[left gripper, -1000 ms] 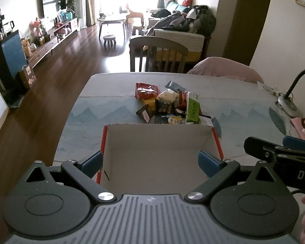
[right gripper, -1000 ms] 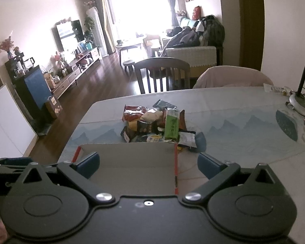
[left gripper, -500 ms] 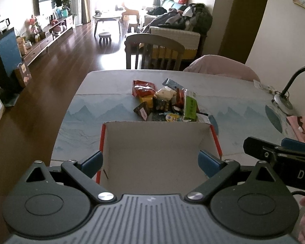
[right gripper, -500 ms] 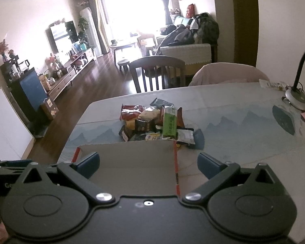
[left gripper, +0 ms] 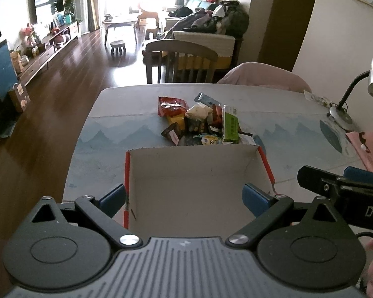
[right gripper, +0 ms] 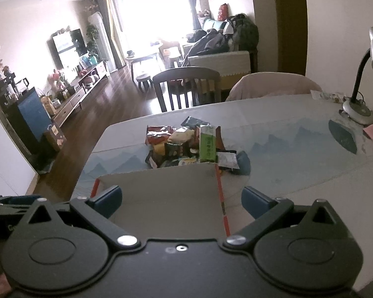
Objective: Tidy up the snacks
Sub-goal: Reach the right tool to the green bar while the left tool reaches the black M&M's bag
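Both your left tool [left gripper: 184, 196] and right tool [right gripper: 181, 198] gape wide above the empty red-edged cardboard box [left gripper: 194, 181], the heap of mixed snack packets [left gripper: 199, 121] just beyond

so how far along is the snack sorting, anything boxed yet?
Nothing boxed yet: what shows of the cardboard box interior is bare. Nothing in hand either; left claw and right claw both hang open above the box. All of it is left: the snack pile, green packet included, sits on the table beyond the box.
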Demonstrator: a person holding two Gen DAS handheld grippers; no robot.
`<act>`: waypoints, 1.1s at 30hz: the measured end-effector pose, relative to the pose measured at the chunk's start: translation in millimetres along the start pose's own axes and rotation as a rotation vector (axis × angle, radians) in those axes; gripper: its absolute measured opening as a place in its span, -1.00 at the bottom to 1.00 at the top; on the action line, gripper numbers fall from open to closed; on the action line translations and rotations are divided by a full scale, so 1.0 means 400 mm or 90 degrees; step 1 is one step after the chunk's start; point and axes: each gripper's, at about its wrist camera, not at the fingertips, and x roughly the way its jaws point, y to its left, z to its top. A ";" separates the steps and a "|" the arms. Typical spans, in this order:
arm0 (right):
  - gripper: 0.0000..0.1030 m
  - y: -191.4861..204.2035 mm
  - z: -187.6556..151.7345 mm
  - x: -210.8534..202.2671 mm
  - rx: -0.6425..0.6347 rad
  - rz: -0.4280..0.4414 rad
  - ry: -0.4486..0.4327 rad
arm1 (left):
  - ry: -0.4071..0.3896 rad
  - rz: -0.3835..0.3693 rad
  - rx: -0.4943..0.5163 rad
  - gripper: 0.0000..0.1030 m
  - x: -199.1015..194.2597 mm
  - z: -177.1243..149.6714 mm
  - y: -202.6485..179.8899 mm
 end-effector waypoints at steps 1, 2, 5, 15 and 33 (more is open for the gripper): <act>0.98 -0.001 0.005 0.004 -0.003 -0.002 0.001 | 0.001 -0.001 0.002 0.95 0.008 0.007 -0.001; 0.98 -0.004 0.015 0.013 -0.006 -0.002 0.002 | 0.000 -0.003 0.004 0.95 0.014 0.013 -0.004; 0.98 -0.021 0.048 0.037 -0.010 0.001 0.005 | 0.002 0.001 0.005 0.95 0.040 0.047 -0.009; 0.92 -0.091 0.199 0.176 -0.063 0.008 0.025 | 0.030 0.017 0.007 0.95 0.182 0.203 -0.022; 0.68 -0.149 0.369 0.604 -0.114 0.050 0.205 | 0.230 0.014 -0.026 0.93 0.605 0.419 0.043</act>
